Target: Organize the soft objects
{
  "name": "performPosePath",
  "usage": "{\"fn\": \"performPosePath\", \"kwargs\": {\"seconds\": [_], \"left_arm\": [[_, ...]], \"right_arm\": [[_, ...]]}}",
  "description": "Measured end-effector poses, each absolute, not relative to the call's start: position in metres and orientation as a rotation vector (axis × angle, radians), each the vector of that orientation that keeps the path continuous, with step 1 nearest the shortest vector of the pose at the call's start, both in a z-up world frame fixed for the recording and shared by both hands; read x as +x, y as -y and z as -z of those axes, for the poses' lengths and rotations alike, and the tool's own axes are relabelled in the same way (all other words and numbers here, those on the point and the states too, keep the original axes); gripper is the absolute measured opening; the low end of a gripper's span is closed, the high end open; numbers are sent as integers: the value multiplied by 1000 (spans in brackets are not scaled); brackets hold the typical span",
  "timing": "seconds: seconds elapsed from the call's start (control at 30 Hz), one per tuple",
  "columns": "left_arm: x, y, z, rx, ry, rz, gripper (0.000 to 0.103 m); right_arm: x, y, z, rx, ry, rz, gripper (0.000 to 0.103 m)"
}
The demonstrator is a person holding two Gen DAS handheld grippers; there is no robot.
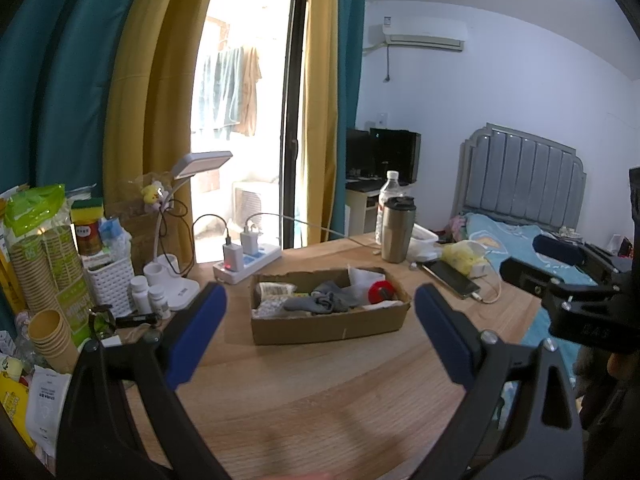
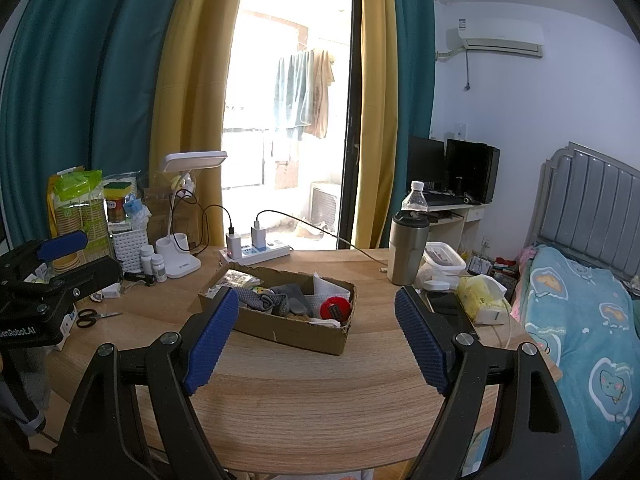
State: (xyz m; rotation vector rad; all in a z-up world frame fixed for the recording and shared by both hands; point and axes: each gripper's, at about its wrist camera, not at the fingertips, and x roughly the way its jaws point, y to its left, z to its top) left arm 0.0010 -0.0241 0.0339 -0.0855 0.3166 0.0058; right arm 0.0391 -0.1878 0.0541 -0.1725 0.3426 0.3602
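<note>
A shallow cardboard box (image 1: 328, 326) stands on the wooden table (image 1: 300, 400) and also shows in the right wrist view (image 2: 292, 332). It holds grey socks (image 1: 324, 302), a red round thing (image 1: 380, 291), white cloth and small packets. The socks (image 2: 276, 300) and the red thing (image 2: 335, 307) show in the right wrist view too. My left gripper (image 1: 320, 332) is open and empty, just in front of the box. My right gripper (image 2: 316, 340) is open and empty, in front of the box's right end. Each gripper shows at the other view's edge.
A steel tumbler (image 2: 408, 246), water bottle (image 2: 416, 196), phone (image 1: 450, 276) and yellow tissue pack (image 2: 480, 296) stand right of the box. A power strip (image 2: 256, 250), lamp (image 2: 192, 216), pill bottles (image 1: 154, 298), paper cups (image 1: 52, 336) and scissors (image 2: 94, 316) are at left. A bed (image 2: 580, 320) is at right.
</note>
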Motion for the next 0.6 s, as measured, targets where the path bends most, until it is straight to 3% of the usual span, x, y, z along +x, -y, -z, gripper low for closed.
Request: {"fn": "performPosePath", "kwargs": {"seconds": [0.6], "left_arm": [[4, 25, -30, -74, -348, -18, 96]], "right_arm": [[42, 188, -53, -171, -352, -362, 83]]}}
